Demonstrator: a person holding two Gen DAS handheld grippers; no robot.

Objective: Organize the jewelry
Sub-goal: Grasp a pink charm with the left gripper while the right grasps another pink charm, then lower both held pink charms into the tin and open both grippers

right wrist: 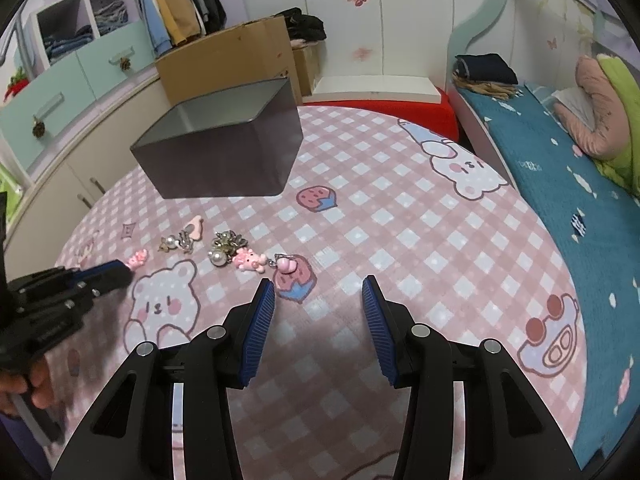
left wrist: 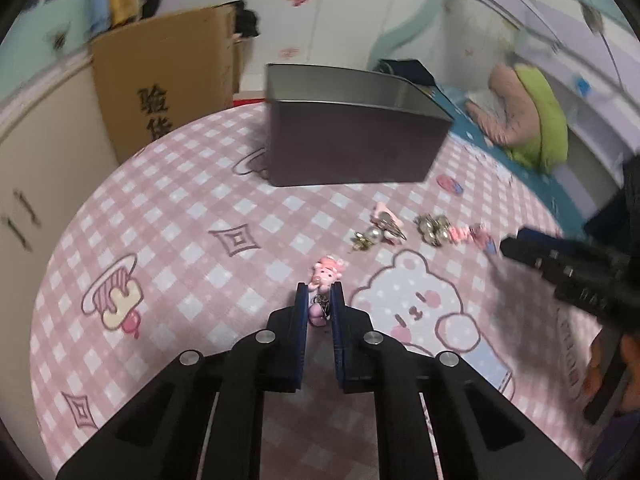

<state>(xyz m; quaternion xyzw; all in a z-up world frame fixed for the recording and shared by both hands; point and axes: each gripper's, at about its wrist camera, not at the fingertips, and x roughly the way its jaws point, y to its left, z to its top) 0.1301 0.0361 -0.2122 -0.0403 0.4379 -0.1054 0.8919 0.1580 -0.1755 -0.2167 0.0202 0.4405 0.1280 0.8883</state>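
Barely begun: left claw [left wrist: 319, 294] pinched on a pink charm [left wrist: 325, 276] low over the counter [left wrist: 200, 216]; right claw [right wrist: 319, 288] wide, empty; other trinkets [right wrist: 224, 246] loose near the seemingly empty tin [right wrist: 224, 148].

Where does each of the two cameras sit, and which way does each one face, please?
Left wrist view: sits on the left gripper, looking along its fingers across the pink checked cloth toward the metal box; the fingers are shut on a pink charm, and the right gripper enters at the right.
Right wrist view: sits on the right gripper, open, facing the same cloth and box; the left gripper and a hand show at the left.
Shared: box, cloth, loose jewelry.
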